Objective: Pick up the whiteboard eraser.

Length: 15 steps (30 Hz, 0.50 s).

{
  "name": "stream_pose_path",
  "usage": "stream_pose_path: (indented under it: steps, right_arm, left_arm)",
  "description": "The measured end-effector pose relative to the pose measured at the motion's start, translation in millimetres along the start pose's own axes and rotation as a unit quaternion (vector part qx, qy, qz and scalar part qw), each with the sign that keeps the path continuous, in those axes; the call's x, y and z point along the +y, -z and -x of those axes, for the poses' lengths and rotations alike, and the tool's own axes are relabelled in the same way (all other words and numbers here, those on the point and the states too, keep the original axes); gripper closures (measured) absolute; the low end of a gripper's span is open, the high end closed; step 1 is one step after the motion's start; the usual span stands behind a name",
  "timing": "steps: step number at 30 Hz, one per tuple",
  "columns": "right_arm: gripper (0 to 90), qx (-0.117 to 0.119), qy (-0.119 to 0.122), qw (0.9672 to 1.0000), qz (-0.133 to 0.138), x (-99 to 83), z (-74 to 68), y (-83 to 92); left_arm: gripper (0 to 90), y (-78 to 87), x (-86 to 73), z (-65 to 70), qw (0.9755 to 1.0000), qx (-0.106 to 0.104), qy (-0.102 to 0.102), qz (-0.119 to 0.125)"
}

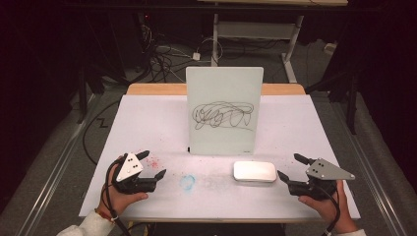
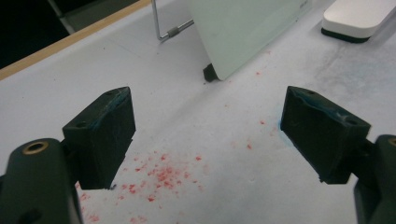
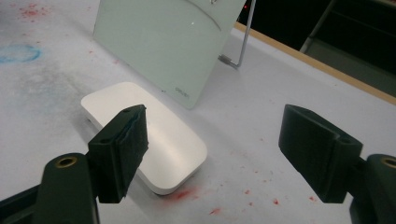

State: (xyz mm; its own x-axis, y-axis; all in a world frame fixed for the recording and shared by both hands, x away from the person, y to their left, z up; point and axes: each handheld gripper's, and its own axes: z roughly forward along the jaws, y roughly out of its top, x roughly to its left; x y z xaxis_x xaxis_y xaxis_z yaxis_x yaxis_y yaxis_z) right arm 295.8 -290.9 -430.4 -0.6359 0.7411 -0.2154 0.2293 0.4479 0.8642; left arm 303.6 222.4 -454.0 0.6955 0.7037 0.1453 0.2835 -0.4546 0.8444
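Item: white eraser block [image 1: 254,171], flat on the surface [image 1: 147,123], lower centre-right of the high view, just in front of the upright whiteboard [image 1: 224,111] and apart from it. Long axis runs left to right across the frame, parallel to the board's lower edge

Right tongs [image 1: 290,168]: lower right of the high view, just beside the eraser's right short end and not touching it; jaws apart, nothing between them. In the right gripper view the eraser [image 3: 154,135] lies lower left of centre, partly behind the left jaw, its length slanting from upper left to lower right. This hand is clearly the nearer one, so the pickup is likely its job (a slide toward frame left should bring the jaws over the block's end, or across its narrow width if the wrist turns)

Left tongs [image 1: 155,164]: lower left of the high view, well apart from the eraser; jaws wide, empty. Eraser [image 2: 359,18] sits at the far upper right of the left gripper view

Surroundings: black scribble [image 1: 223,116] on the board; blue ring smudge [image 1: 187,182] and red specks [image 1: 153,162] on the surface between left tongs and eraser. Nothing stands between right tongs and block; the board close behind could be knocked on lifting
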Motion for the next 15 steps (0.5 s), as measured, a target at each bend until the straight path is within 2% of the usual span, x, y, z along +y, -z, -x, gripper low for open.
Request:
stream_pose_path:
  steps: [4, 5, 8, 10, 11, 12, 13, 15]
  right_arm:
    - [22.4, 0.007, 0.001, 0.9999, -0.013, -1.0, 2.3, -1.5]
    - [22.2, 0.018, 0.002, 0.9996, -0.021, -0.9, 5.4, -2.7]
    - [21.7, 0.029, 0.004, 0.9992, -0.028, 1.3, 9.4, -4.6]
    - [21.5, 0.047, 0.009, 0.9982, -0.038, 10.9, 16.3, -9.1]
    - [21.5, 0.047, 0.009, 0.9982, -0.038, 10.9, 16.3, -9.1]
    - [21.6, 0.069, 0.02, 0.9961, -0.052, 20.8, 20.9, -15.0]
    - [21.6, 0.069, 0.02, 0.9961, -0.052, 20.8, 20.9, -15.0]
    - [21.5, 0.084, 0.037, 0.9933, -0.07, 29.0, 23.4, -22.3]
  left_arm:
    - [17.5, -1.3, 0.5, 2.8, 0.9999, 0.0, -0.013, -0.01]
    - [17.6, -1.2, 0.4, 3.4, 0.9998, -0.001, -0.014, -0.011]
    - [17.7, -1.9, -1.1, 4.8, 0.9998, -0.003, -0.016, -0.015]
    - [17.7, -3.2, -2.0, 5.3, 0.9996, -0.004, -0.018, -0.021]
    - [17.7, -3.7, -2.3, 5.8, 0.9995, -0.004, -0.019, -0.023]
    - [17.7, -4.4, -2.5, 6.6, 0.9995, -0.006, -0.019, -0.024]
    - [17.7, -4.7, -2.6, 7.0, 0.9994, -0.006, -0.021, -0.027]
    - [17.7, -5.4, -3.6, 8.2, 0.9991, -0.005, -0.031, -0.03]
